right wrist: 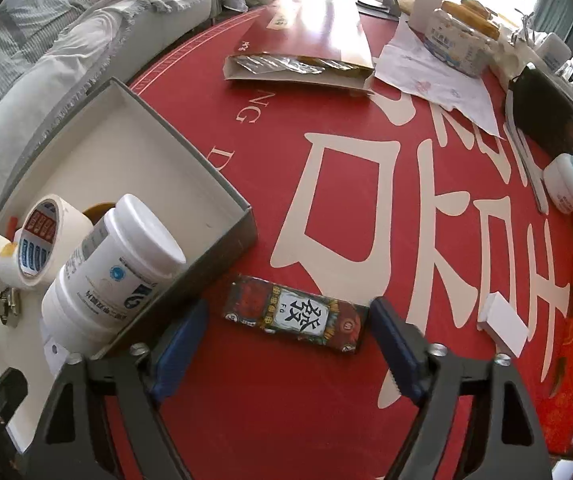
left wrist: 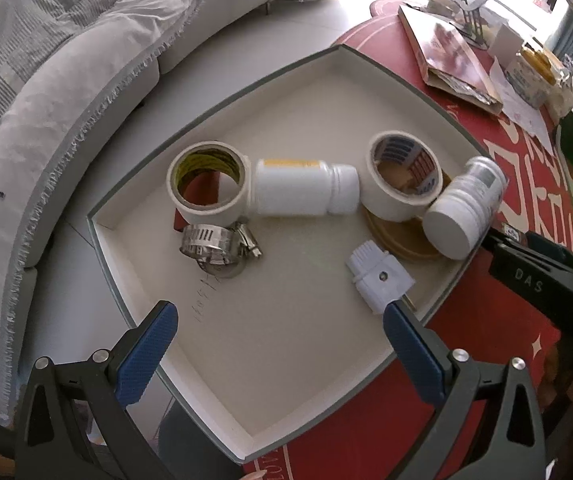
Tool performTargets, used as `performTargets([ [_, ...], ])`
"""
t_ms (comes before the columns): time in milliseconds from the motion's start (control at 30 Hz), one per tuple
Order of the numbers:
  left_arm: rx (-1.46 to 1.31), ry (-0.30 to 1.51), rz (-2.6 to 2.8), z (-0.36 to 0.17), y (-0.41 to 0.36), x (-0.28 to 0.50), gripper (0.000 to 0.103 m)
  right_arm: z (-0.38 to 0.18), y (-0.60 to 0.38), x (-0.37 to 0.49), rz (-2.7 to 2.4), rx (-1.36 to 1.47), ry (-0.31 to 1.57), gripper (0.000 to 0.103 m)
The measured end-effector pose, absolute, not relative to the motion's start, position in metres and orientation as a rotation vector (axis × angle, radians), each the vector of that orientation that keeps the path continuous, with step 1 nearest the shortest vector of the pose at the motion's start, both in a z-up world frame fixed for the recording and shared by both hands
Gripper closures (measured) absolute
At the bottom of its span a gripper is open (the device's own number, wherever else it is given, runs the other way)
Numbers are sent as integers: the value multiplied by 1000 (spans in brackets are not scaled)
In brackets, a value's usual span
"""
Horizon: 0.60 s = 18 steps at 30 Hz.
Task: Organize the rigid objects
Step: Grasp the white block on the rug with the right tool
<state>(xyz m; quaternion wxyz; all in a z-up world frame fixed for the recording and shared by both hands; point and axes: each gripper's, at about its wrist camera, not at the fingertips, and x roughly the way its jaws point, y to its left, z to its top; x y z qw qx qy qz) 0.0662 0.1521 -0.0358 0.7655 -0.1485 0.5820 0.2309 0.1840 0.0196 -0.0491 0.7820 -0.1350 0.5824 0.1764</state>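
A shallow white tray with a grey rim [left wrist: 326, 92] sits at the edge of a red table and holds two tape rolls [left wrist: 208, 184] [left wrist: 404, 176], a lying white bottle [left wrist: 306, 192], a tilted white bottle [left wrist: 464, 212] leaning on the tray's right wall, a metal hose clamp [left wrist: 216, 246] and a white plug [left wrist: 380, 280]. My left gripper [left wrist: 280, 330] is open and empty above the tray's near part. My right gripper [right wrist: 286, 328] is open and empty over the red tablecloth, just short of a patterned card box [right wrist: 296, 314]. The tilted bottle [right wrist: 110, 272] shows left of it.
A small white box [right wrist: 504, 324] lies right of the card box. At the table's far side are a red folder [right wrist: 306, 44], papers [right wrist: 438, 84], a black case [right wrist: 546, 116] and a white jar [right wrist: 564, 184]. A grey sofa [left wrist: 46, 120] stands left of the table.
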Motion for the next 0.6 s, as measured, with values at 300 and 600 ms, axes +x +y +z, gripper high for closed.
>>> performTargets([
  [300, -290, 1261, 448, -28, 124, 56, 0, -35, -26, 112, 634, -296, 1374, 31],
  [600, -228, 1225, 344, -7, 62, 44, 0, -28, -124, 168, 55, 8, 1230, 18],
])
